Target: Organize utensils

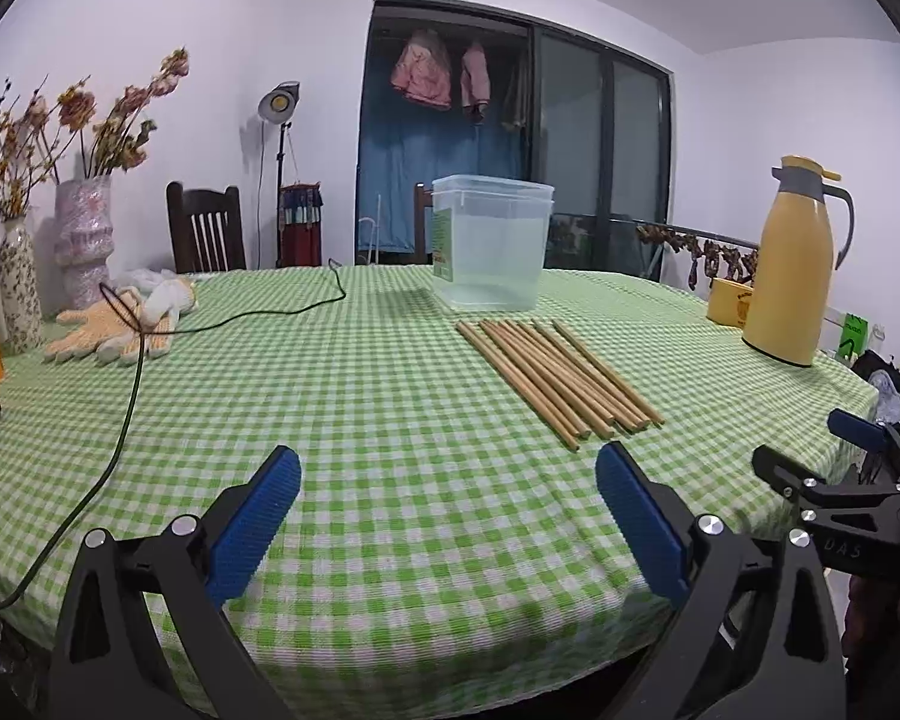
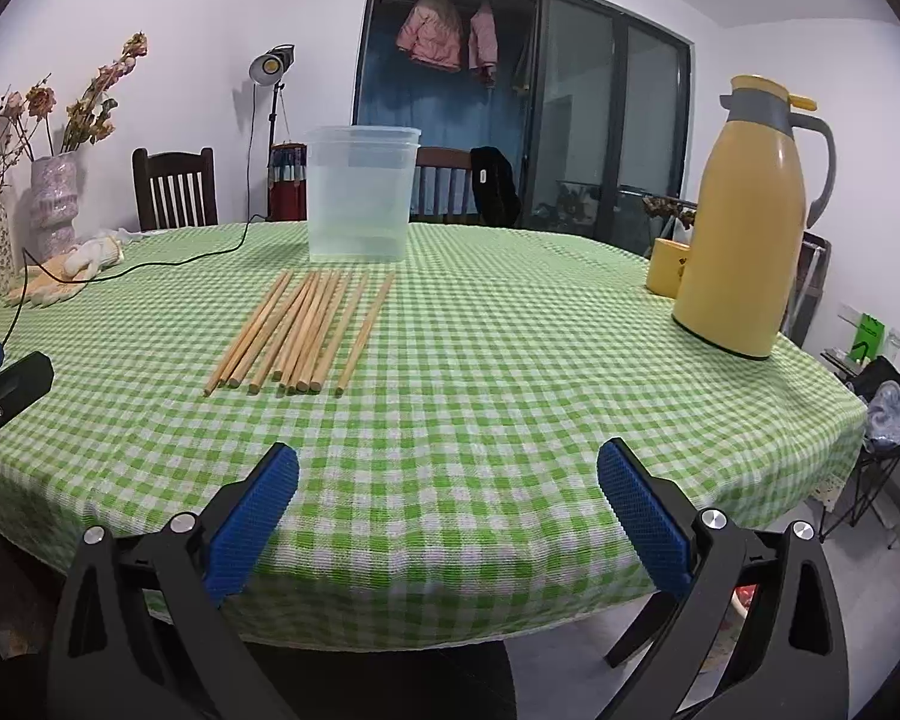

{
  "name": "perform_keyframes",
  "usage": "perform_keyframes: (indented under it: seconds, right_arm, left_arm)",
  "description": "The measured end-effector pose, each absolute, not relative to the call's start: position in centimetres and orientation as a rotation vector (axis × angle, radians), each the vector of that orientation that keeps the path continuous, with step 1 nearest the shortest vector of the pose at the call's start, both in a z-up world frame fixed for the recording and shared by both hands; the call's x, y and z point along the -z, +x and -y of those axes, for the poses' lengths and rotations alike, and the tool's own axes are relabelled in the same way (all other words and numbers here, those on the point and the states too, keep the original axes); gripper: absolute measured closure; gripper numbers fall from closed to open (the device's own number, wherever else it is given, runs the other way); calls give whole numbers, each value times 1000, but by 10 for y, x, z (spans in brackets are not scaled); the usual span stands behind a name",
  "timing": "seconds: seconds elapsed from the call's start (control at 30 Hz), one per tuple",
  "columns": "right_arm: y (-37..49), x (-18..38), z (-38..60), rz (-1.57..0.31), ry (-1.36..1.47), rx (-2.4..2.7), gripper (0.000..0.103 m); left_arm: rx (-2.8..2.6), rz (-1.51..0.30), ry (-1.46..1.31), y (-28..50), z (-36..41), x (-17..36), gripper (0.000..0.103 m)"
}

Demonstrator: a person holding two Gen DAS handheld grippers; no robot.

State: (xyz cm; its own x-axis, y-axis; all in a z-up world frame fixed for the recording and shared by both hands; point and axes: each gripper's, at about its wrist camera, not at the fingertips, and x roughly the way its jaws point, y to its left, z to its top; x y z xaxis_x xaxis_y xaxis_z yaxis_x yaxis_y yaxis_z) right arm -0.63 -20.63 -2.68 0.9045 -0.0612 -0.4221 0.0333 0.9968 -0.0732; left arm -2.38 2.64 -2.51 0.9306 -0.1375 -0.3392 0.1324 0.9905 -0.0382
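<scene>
Table (image 1: 390, 396) with green-and-white checked cloth, carrying all items below.

Chopsticks (image 1: 561, 375): wooden, lying flat in one loose row side by side, near the middle of the table, thin ends toward the far edge just short of the container. About ten; the exact count is uncertain where sticks overlap.

Container (image 1: 491, 240): one, clear plastic, upright, open-topped, toward the far edge. A green label on its side shows only in the left wrist view.

Thermos jug (image 2: 744, 222): one, yellow with grey collar and handle, upright near the right edge. Yellow mug (image 2: 666, 267): one, just beside it on the far side.

Work gloves (image 1: 114, 324): pale, heaped near the left edge; number unclear. A black cable (image 1: 132, 396) runs across them, seen in full length only in the left wrist view.

Vases of dried flowers (image 1: 84, 240): two, at the far-left edge.

Left gripper (image 1: 450, 516): blue-padded jaws spread wide, holding nothing, above the near edge. Right gripper (image 2: 448, 516): likewise spread and empty, above the near edge.

A dark garment on the far chair (image 2: 495, 186) shows only in the right wrist view.
</scene>
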Motion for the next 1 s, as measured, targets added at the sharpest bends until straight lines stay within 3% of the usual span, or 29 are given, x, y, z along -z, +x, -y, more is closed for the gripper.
perform_keyframes:
  seconds: [1.0]
  right_arm:
    - [-7, 17, 203, -405, -44, 26, 7]
  left_arm:
    - [106, -268, -8, -26, -31, 9, 7]
